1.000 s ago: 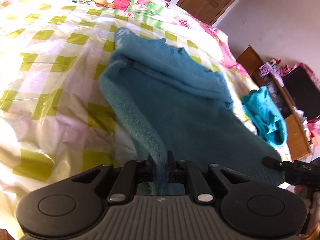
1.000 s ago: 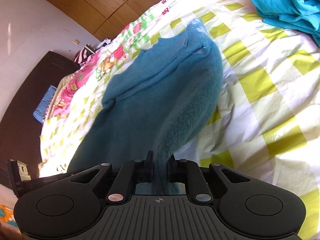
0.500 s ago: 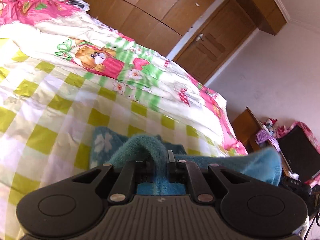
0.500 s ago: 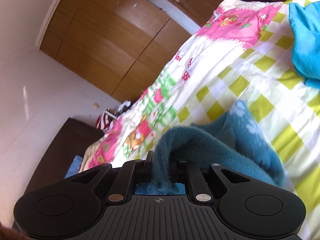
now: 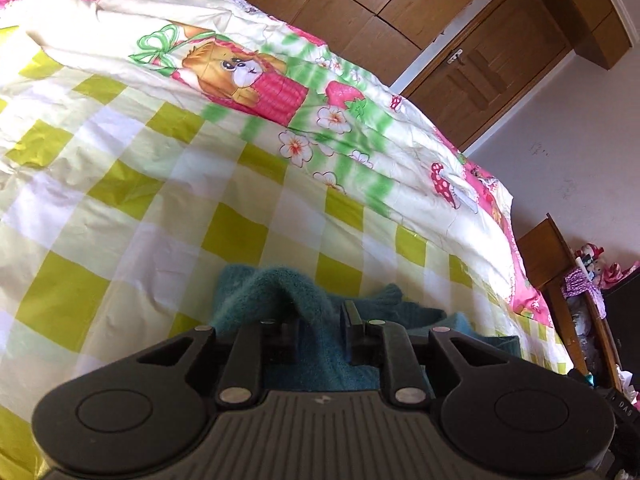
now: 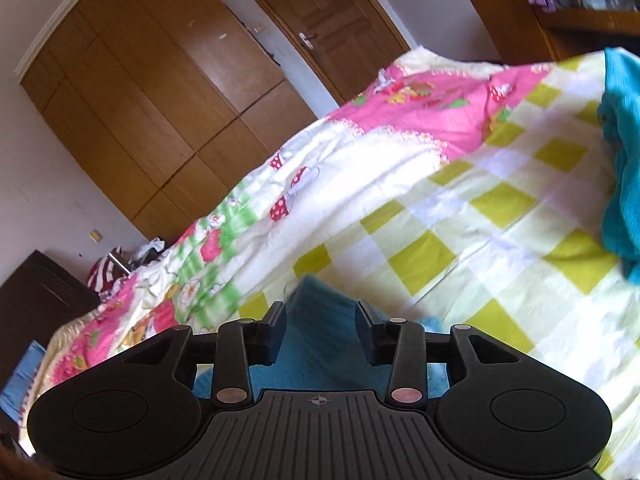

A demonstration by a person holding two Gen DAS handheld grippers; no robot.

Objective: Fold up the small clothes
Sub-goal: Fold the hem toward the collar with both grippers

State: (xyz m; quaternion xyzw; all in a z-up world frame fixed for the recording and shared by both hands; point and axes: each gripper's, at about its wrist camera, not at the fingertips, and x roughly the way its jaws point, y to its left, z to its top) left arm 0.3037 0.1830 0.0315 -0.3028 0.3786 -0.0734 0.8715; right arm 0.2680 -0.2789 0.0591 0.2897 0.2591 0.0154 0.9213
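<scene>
Both tools parted — teal sweater (image 5: 304, 292) between

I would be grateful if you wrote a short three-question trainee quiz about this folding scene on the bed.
1. True or false: the left gripper has fuzzy teal cloth of the sweater between its fingers.
2. Which pattern covers the bed cover nearest the sweater? A) blue stripes B) yellow-green and white checks C) plain grey
3. Fill in: in the right wrist view, the right gripper shows jaws standing ____, just having been opening over the sweater.

Key: 1 true; 2 B; 3 apart. The brighter turquoise garment lies separately on the bed cover.
</scene>
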